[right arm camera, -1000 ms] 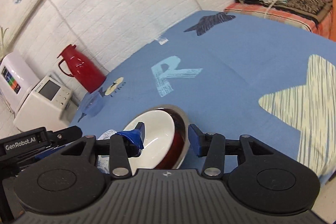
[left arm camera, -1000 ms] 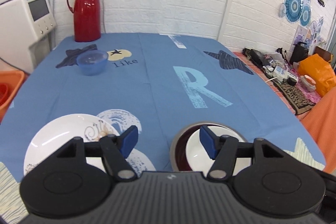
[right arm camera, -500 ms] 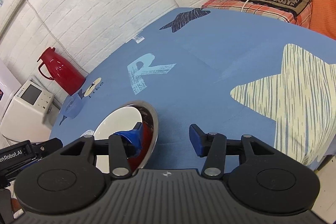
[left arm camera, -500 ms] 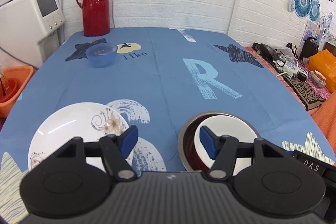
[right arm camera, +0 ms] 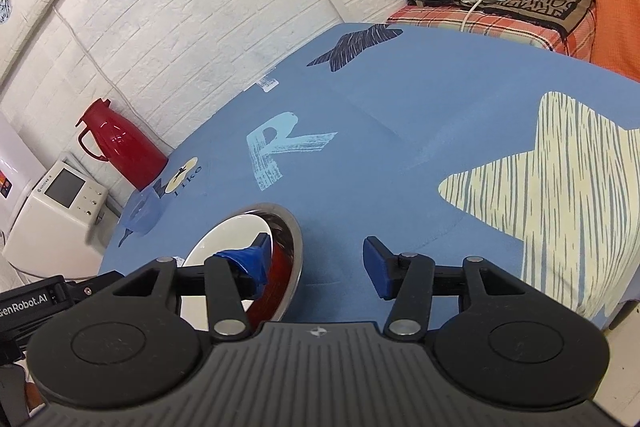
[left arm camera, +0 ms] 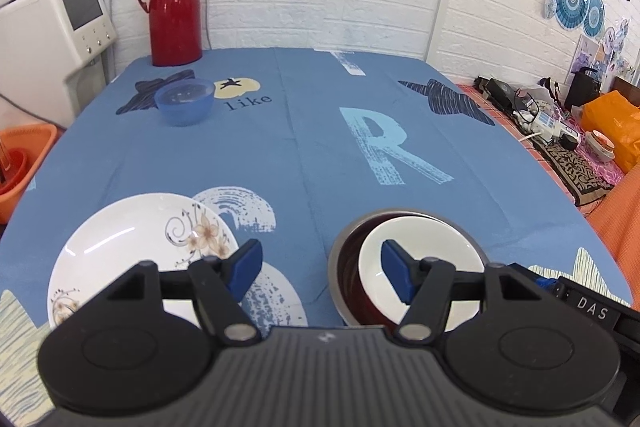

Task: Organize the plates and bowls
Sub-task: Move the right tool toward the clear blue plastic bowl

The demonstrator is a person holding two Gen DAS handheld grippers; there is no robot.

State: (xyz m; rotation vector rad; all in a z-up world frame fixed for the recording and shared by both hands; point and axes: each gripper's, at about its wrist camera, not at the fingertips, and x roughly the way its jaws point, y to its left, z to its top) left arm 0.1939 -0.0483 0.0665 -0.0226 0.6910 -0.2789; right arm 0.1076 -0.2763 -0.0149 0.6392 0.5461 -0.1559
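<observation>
The left gripper [left arm camera: 321,273] is spread wide above the tablecloth [left arm camera: 320,147], between the plate [left arm camera: 132,251] and the steel bowl [left arm camera: 340,259]. The right gripper [right arm camera: 316,261] is also spread, holding nothing, its left finger over that bowl's rim. The white bowl [left arm camera: 416,255] sits inside the steel one. A blue bowl [left arm camera: 185,101] stands far back near the thermos [left arm camera: 174,7].

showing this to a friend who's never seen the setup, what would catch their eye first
Probably the tall red thermos at the far left corner of the blue tablecloth, against the white brick wall. Nearer, a white bowl sits nested in a steel bowl, beside a flowered white plate on its left.
</observation>
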